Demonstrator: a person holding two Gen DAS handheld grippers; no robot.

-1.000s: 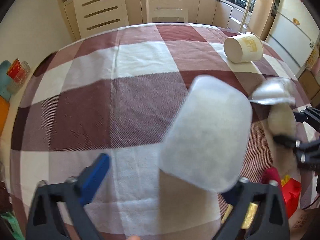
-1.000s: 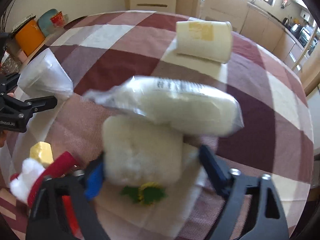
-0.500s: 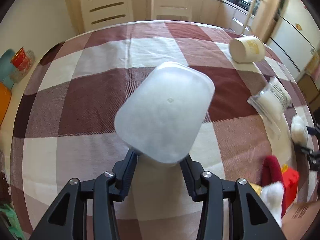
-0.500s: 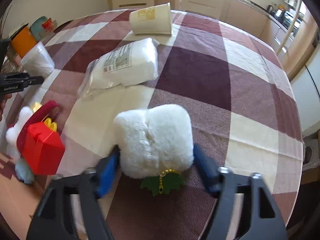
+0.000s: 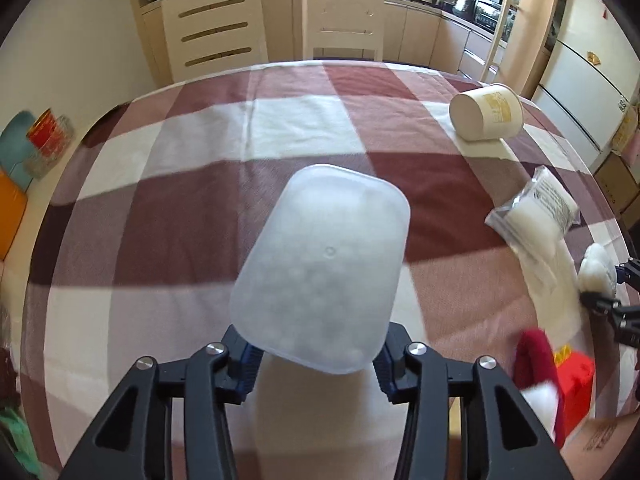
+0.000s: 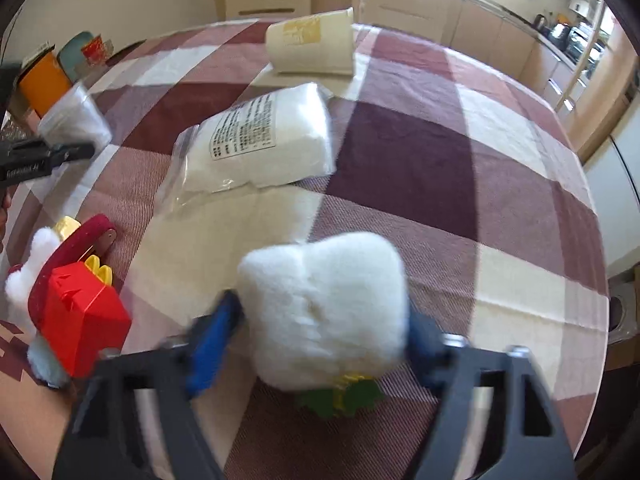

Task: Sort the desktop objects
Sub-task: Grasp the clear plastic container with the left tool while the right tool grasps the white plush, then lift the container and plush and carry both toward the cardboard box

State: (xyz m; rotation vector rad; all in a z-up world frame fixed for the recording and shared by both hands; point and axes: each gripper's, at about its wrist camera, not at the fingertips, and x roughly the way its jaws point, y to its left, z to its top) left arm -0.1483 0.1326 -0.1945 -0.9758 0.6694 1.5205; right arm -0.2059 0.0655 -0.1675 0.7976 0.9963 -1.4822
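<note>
Left wrist view: the left gripper (image 5: 316,364) is closing on the frosted plastic container (image 5: 320,268), held above the checked tablecloth (image 5: 160,216) — finish the squeeze gently, since thin walls may buckle. Right wrist view: the right gripper (image 6: 320,332) is closing around the white plush toy (image 6: 324,308), pads at its flanks — let the pile compress fully before moving it.

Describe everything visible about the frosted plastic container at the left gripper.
The frosted plastic container is a translucent, milky white tub with rounded corners and a small moulding mark on its flat base. It is tilted, base toward the camera, above the checked tablecloth. The left gripper has it between its blue pads, jaws closing on its lower end. Whether it holds anything cannot be told.
</note>
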